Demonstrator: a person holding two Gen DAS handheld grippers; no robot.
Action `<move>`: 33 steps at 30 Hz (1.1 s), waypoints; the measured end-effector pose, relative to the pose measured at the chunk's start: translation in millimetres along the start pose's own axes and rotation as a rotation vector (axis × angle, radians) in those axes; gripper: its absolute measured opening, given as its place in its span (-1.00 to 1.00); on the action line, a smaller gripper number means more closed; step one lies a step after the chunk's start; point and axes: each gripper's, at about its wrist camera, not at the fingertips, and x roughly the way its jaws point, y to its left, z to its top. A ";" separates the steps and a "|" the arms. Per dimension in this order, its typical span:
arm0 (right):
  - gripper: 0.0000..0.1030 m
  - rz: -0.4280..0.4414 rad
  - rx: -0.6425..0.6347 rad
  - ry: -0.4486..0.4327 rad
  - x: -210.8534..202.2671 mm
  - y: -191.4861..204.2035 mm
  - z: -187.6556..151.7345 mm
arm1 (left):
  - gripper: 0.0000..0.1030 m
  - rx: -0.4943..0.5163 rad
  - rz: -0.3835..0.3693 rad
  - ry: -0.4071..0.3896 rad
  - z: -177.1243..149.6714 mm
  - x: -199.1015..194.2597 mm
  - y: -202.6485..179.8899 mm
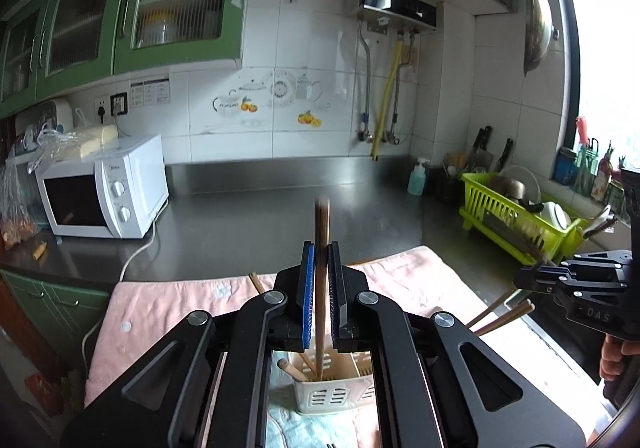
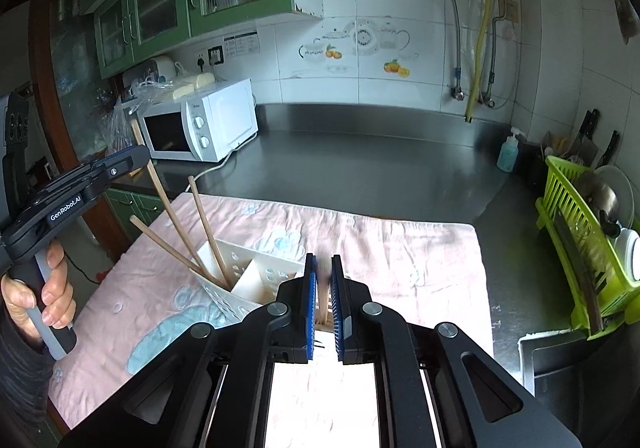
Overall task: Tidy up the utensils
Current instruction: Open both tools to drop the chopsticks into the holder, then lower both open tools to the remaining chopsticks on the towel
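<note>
The left gripper point(image 1: 320, 260) is clamped on a dark brown chopstick point(image 1: 321, 232), which stands nearly upright between the blue pads point(image 1: 307, 288). Its top end is blurred, and its lower end reaches down into a white slotted holder point(image 1: 332, 394) seen through the gap in the gripper's frame. How deep it sits there is hidden by the holder's wall. Another chopstick point(image 1: 294, 370) leans in the same compartment, its lower part also hidden.

In the right wrist view, the right gripper point(image 2: 323, 272) has its pads nearly together on a pale, blurred stick point(image 2: 322, 300). Only a short stretch of it shows between the jaws, so what it is stays unclear, though it looks like a chopstick. Its bottom end is lost against a bright, washed-out patch below the gripper.

The holder point(image 2: 256, 268) stands on a pink cloth point(image 2: 400, 248) spread over a steel counter point(image 2: 360, 163). The right gripper covers the holder's right part. Three light chopsticks point(image 2: 204, 224) lean leftward out of its left compartment. A hand point(image 2: 36, 296) grips the left gripper's handle at the frame's edge, the sleeve cut off.

At the back stand a white microwave point(image 2: 200, 123) and, on the right, a green dish rack point(image 2: 576, 244) with bowls, partly cut by the frame. Knives point(image 2: 588, 135) hang beyond it, too small to make out well.
</note>
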 end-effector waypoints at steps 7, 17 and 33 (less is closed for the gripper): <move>-0.42 -0.022 -0.008 -0.056 -14.4 7.2 -7.9 | -0.71 -0.011 -0.007 0.002 -8.4 -5.4 3.7; -0.29 0.009 -0.039 -0.058 -42.8 50.6 -73.5 | -0.03 -0.023 -0.005 -0.044 -35.1 -63.6 8.7; -0.58 0.132 0.203 0.237 37.3 99.7 -218.0 | 0.13 -0.096 0.056 0.007 -138.8 -133.8 44.5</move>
